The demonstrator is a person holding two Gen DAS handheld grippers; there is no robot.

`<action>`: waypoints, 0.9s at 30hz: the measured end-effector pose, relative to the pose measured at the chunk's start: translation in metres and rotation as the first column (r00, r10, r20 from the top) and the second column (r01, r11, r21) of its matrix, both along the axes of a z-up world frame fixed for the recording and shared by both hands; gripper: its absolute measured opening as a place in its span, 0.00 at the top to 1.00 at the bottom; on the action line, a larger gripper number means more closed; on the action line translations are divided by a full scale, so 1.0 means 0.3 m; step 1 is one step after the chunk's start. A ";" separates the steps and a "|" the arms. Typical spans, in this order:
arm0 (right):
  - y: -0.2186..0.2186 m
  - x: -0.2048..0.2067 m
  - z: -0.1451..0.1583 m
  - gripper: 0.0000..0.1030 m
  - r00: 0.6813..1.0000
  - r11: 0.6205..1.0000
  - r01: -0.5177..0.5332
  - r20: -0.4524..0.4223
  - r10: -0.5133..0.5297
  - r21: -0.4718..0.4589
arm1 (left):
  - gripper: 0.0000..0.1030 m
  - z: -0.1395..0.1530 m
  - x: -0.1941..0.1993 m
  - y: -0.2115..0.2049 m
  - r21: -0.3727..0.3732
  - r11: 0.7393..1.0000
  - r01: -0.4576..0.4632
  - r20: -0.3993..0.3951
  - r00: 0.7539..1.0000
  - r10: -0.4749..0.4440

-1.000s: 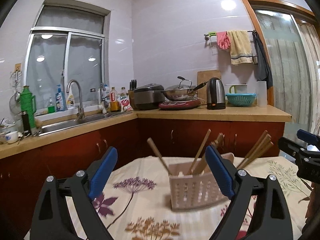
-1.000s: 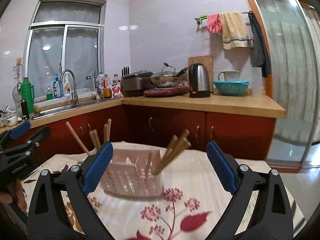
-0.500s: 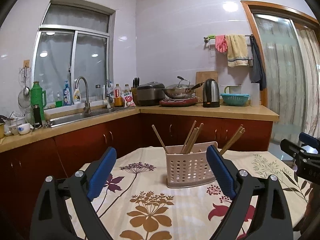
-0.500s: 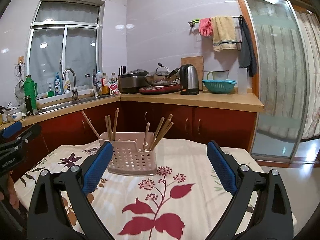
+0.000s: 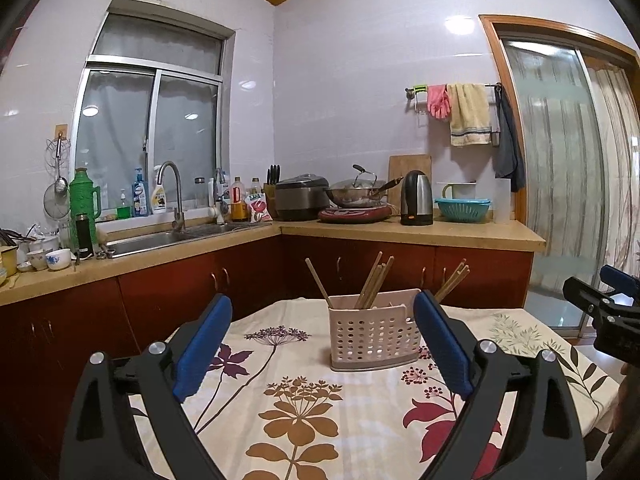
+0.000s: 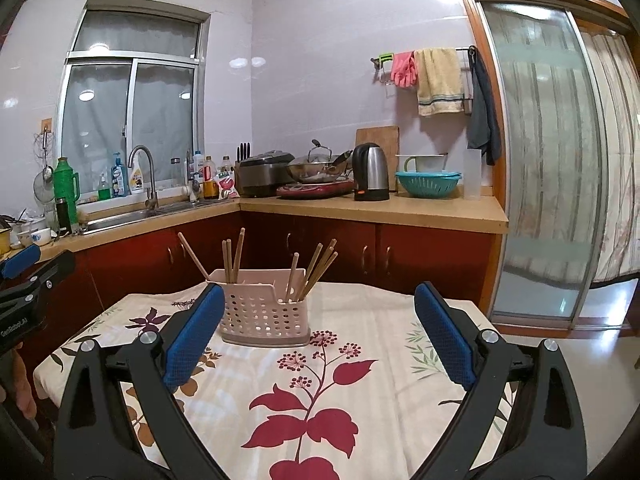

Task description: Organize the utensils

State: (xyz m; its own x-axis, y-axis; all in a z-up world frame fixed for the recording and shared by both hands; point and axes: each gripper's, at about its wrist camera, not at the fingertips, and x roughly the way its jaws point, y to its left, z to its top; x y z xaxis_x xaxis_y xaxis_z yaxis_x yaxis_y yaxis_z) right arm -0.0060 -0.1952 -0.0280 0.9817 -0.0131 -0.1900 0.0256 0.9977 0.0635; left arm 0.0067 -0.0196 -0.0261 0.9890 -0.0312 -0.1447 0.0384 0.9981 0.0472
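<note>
Landmark: a pale pink perforated plastic utensil caddy [image 5: 374,334] stands upright on a table covered with a cream floral-print tablecloth [image 5: 304,408], toward the far half of the table.
Chopsticks: light brown wooden chopsticks [image 5: 374,282] stand tilted inside the caddy, in separate clusters; from the right wrist view one group [image 6: 232,256] sits in the caddy's left part and another [image 6: 316,266] leans out of its right part.
Left gripper: black frame with blue-padded fingers [image 5: 322,344], jaws spread wide and holding nothing, nearer the camera than the caddy, which shows between the two pads without touching them.
Right gripper: same black-and-blue build [image 6: 318,334], jaws wide apart and empty, short of the caddy; its left pad overlaps the caddy's left edge in view, and whether they touch cannot be told.
Cloth near caddy: bare, red and brown leaf prints only.
Behind the caddy: red-brown kitchen cabinets under a tan countertop [image 5: 416,234].
</note>
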 end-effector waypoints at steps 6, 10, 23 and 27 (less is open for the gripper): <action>0.004 -0.018 0.005 0.09 1.000 1.000 -0.002 0.012 0.002 -0.005 | 0.13 0.001 -0.014 0.000 0.001 1.000 0.003 0.000 1.000 -0.003; 0.004 -0.022 0.005 0.09 1.000 1.000 -0.005 0.016 0.005 -0.006 | 0.13 0.001 -0.016 0.001 -0.002 1.000 0.004 0.001 1.000 -0.004; 0.007 -0.032 0.011 0.09 1.000 1.000 -0.003 0.021 0.003 -0.007 | 0.13 0.000 -0.029 0.001 -0.001 1.000 0.001 0.006 1.000 -0.001; 0.007 -0.031 0.009 0.09 1.000 1.000 -0.003 0.020 0.003 -0.007 | 0.13 0.000 -0.029 0.002 -0.002 1.000 0.001 0.005 1.000 -0.001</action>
